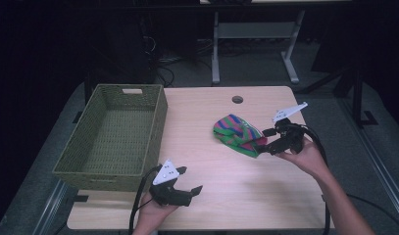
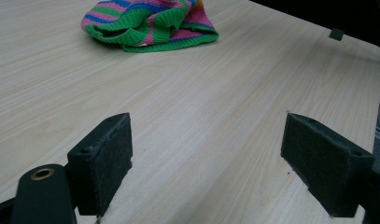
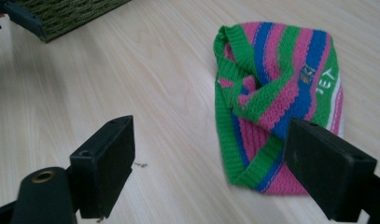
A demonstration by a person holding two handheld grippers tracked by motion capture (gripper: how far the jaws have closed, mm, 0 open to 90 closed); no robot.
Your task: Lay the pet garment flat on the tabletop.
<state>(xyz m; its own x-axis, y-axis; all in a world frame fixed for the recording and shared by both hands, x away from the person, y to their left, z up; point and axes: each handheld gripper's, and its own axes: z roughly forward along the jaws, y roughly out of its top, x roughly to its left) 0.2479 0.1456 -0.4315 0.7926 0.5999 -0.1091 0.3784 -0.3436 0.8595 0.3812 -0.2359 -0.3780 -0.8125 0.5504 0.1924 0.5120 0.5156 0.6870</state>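
A knit hat (image 1: 236,133) striped in green, pink and blue lies crumpled on the wooden table (image 1: 226,181), right of centre. My right gripper (image 1: 267,140) hovers at the hat's right edge, open, with nothing held. In the right gripper view the hat (image 3: 281,93) lies just ahead, and the right jaw of the gripper (image 3: 208,163) overlaps its near corner. My left gripper (image 1: 189,179) is open and empty near the table's front edge, by the basket's near corner. From the left gripper (image 2: 206,163) view the hat (image 2: 150,21) lies far ahead on bare wood.
A green woven basket (image 1: 153,132) stands empty on the table's left side; its corner (image 3: 66,14) shows in the right gripper view. A round cable hole (image 1: 237,99) sits near the table's far edge. Desk legs and cables lie on the floor beyond.
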